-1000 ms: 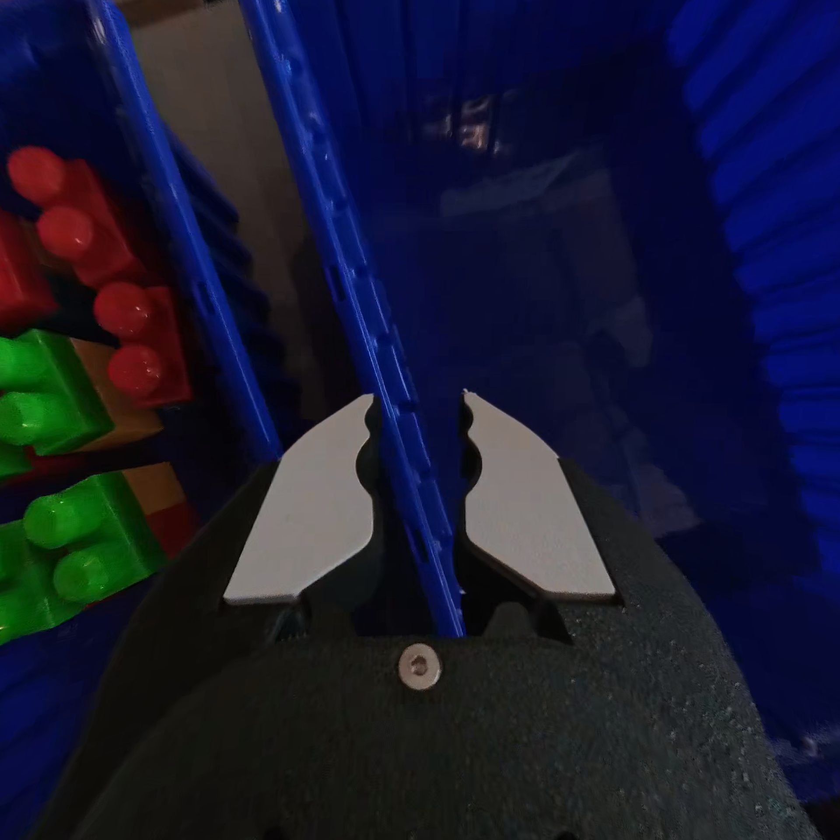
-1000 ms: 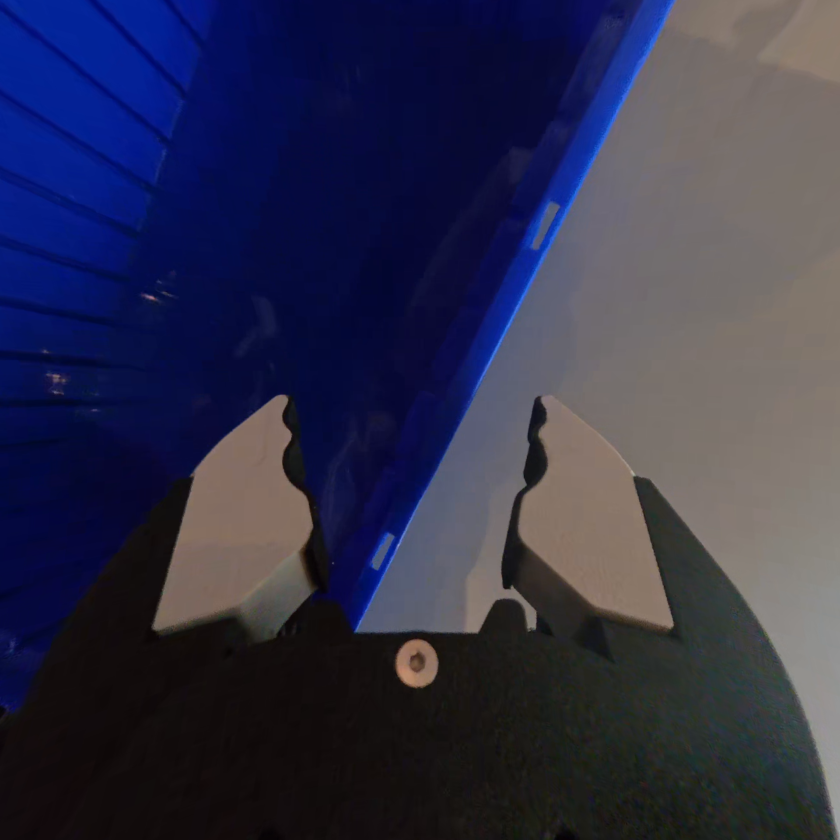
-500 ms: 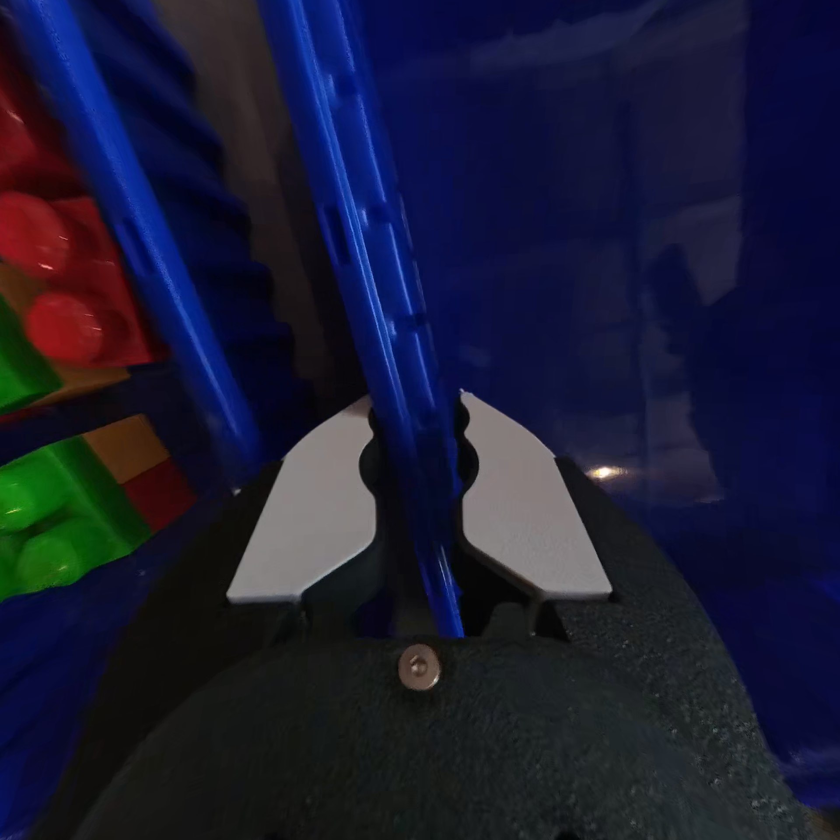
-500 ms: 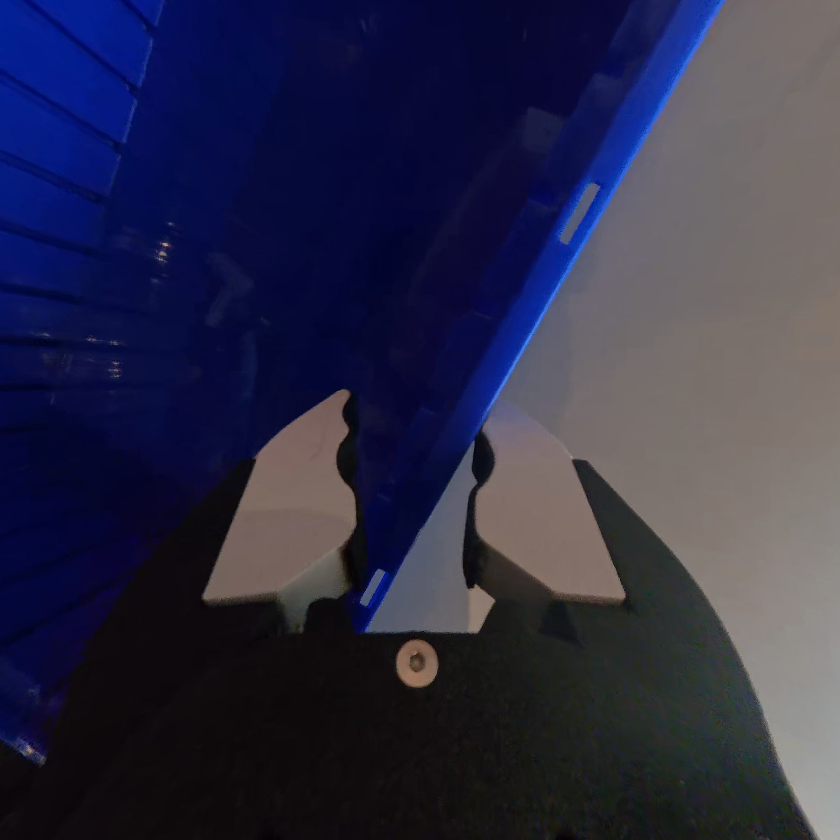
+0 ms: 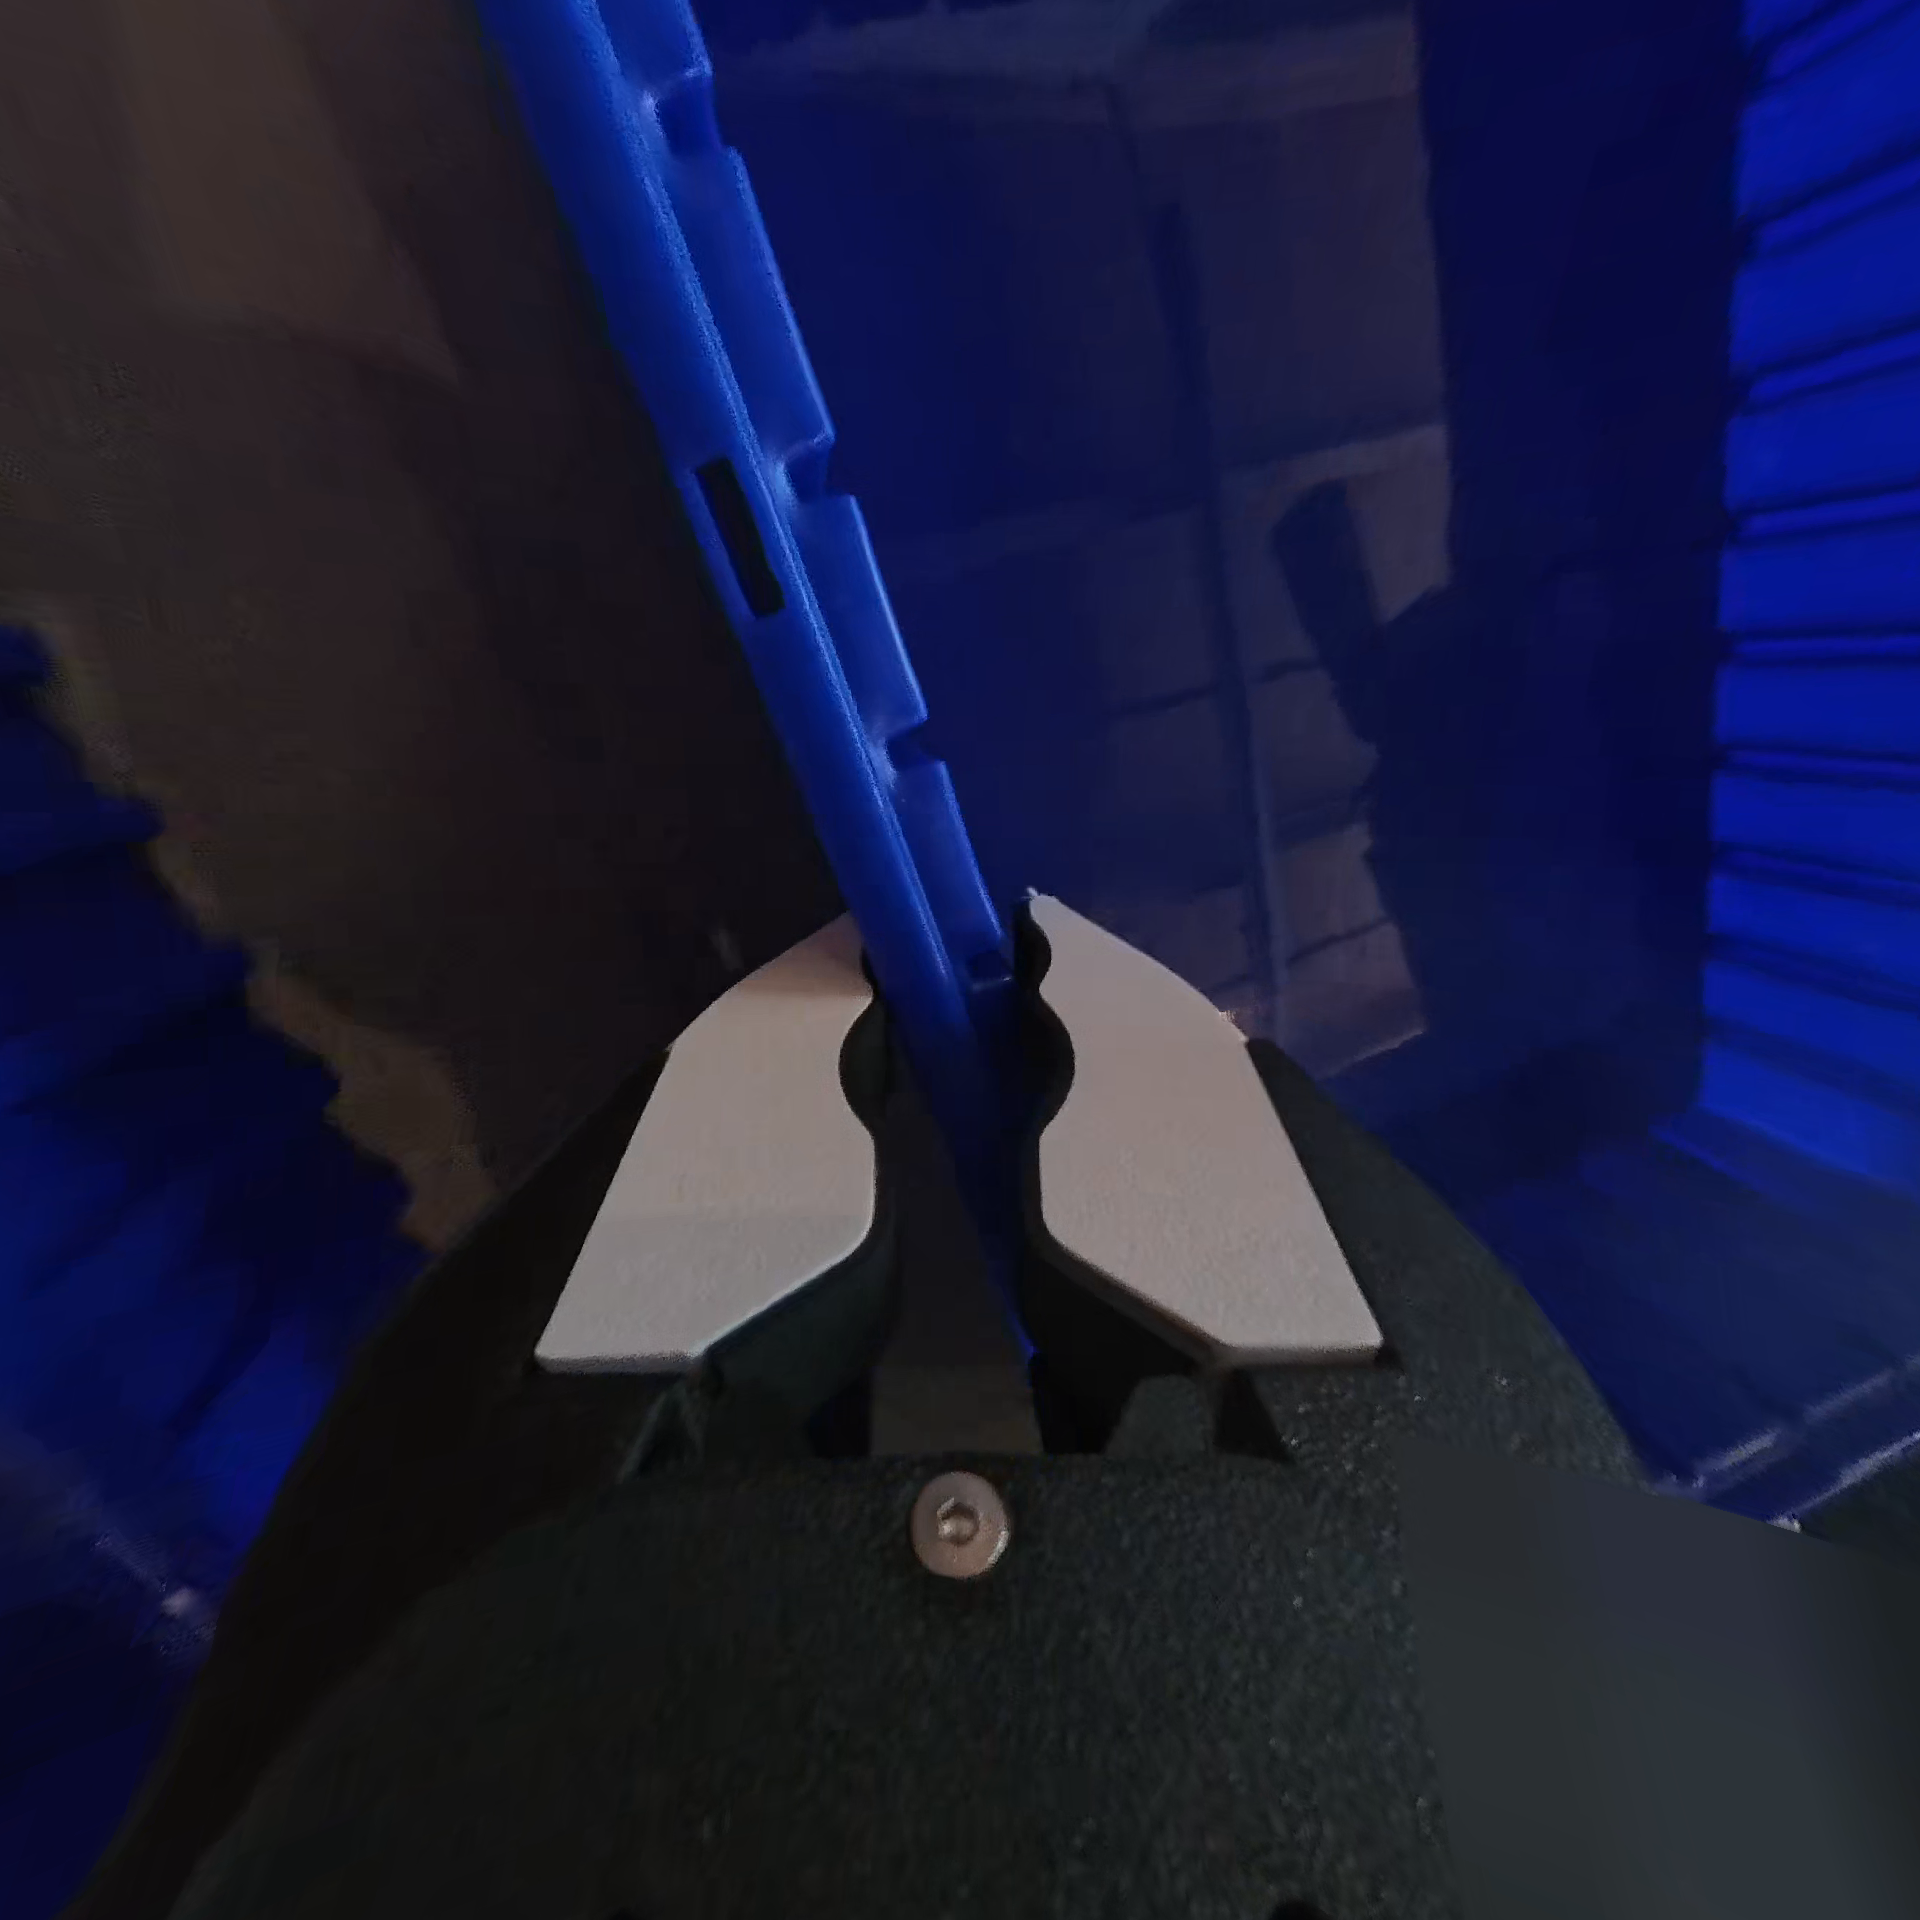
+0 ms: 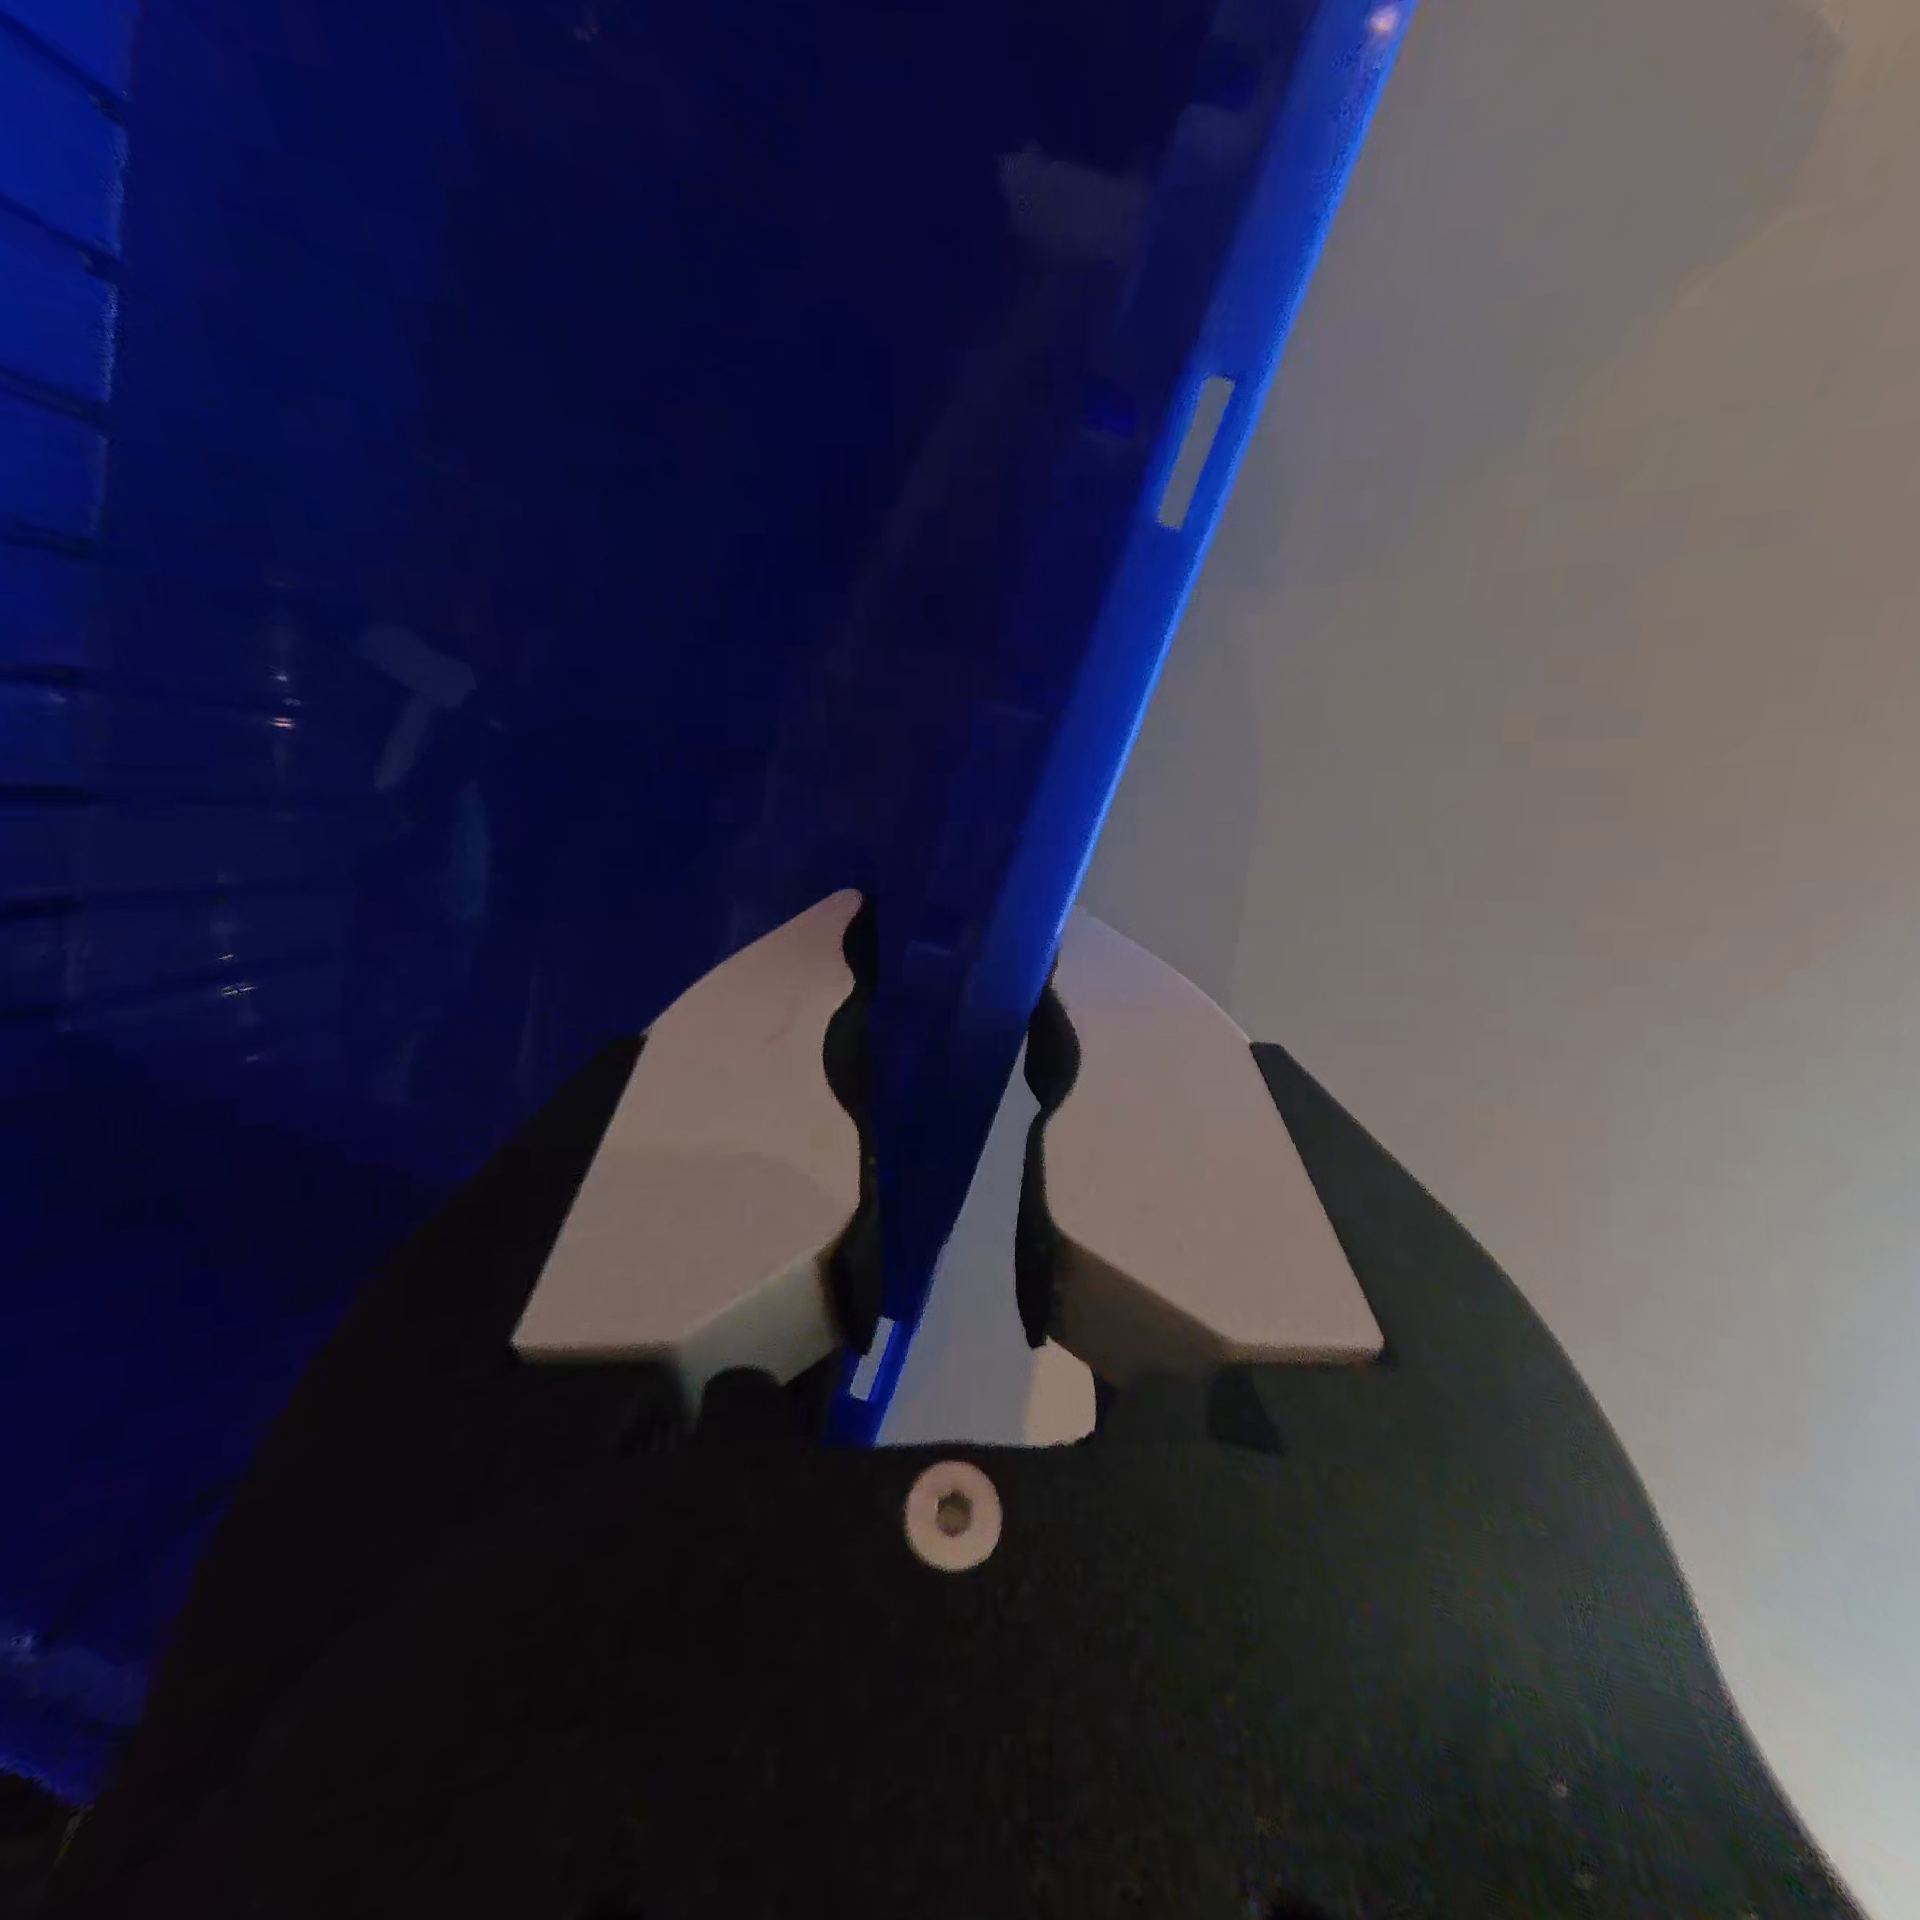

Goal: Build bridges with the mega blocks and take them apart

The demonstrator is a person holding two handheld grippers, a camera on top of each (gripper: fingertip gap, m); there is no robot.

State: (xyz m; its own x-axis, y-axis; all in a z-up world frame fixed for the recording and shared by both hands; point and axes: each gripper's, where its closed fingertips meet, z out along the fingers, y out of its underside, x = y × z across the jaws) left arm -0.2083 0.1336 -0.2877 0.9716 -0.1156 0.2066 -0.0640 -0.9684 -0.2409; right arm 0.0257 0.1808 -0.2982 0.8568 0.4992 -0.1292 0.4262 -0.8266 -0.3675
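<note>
My left gripper [image 5: 940,935] is shut on the rim of a blue plastic bin [image 5: 769,499]; the rim runs up and away between its grey fingers [image 5: 1143,1143]. The bin's dark blue inside [image 5: 1195,520] fills the right of the left wrist view. My right gripper [image 6: 961,935] is shut on the opposite rim of the same blue bin [image 6: 1174,540], with the bin's inside [image 6: 520,520] to its left. No mega blocks show in either view now.
A second blue bin's ribbed wall [image 5: 125,1039] is at the left edge of the left wrist view, with a dim grey-brown surface [image 5: 312,468] between the bins. A pale surface [image 6: 1558,727] lies to the right of the bin in the right wrist view. Tip to tip, the grippers are about 25 cm apart.
My right gripper closed from wide open onto the bin rim. The left gripper kept its grip while the view shifted; the neighbouring bin with red and green blocks slid out of sight to the left.
</note>
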